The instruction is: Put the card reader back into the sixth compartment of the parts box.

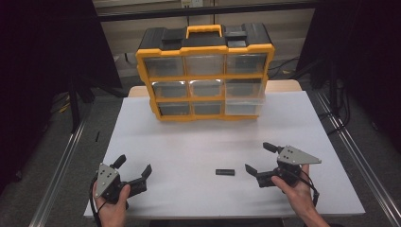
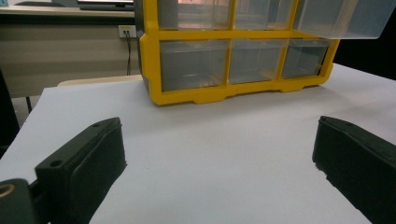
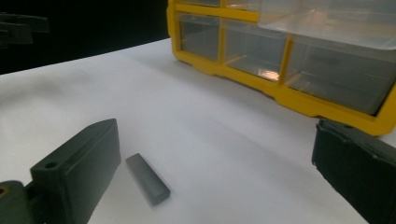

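A small dark grey bar [image 1: 225, 172] lies flat on the white table [image 1: 198, 142], toward the front right. My right gripper [image 1: 261, 158] stands open just right of it, jaws wide apart and empty; in the right gripper view the bar [image 3: 147, 179] lies beside the left jaw. My left gripper [image 1: 135, 165] is open at the front left, nothing between its jaws [image 2: 219, 158]. A yellow and black organiser [image 1: 206, 73] with clear drawers stands at the back of the table. Its middle right drawer [image 1: 245, 92] is pulled out a little.
The organiser [image 2: 238, 56] faces me, with three rows of clear drawers and a carry handle [image 1: 204, 31] on top. Metal rails [image 1: 61, 165] run along both sides of the table. Dark curtains hang at left and right.
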`<action>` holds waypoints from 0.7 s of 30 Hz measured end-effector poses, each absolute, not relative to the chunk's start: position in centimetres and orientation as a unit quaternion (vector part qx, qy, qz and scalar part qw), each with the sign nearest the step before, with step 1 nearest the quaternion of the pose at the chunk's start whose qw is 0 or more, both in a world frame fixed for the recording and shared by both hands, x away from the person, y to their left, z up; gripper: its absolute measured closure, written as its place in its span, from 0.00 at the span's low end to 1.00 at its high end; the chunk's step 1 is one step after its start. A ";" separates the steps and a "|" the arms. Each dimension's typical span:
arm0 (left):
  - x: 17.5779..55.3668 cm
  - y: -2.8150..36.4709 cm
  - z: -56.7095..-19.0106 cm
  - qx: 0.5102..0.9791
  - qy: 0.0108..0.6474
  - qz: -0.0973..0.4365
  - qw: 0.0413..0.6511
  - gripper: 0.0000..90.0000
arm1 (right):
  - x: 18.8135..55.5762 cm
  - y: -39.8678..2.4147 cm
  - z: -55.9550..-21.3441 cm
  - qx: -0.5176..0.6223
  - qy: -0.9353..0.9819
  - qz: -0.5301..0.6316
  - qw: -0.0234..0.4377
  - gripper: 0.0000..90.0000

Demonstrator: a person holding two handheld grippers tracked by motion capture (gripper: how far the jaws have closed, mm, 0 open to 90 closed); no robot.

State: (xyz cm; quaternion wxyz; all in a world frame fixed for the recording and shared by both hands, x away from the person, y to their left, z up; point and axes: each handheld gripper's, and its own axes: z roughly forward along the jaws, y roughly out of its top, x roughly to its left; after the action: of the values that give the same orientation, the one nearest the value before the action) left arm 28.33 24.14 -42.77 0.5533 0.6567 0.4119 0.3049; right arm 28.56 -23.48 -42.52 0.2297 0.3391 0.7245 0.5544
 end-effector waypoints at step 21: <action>28.3 24.1 -42.8 0.661 0.412 0.300 0.550 0.03 | 31.4 -20.6 -41.8 0.333 0.781 0.503 0.163 0.03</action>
State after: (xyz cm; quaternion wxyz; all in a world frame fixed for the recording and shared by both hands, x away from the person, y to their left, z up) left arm 28.33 24.09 -42.82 0.5503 0.6614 0.4118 0.3000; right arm 31.40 -20.62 -41.77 0.1628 0.3329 0.7805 0.5034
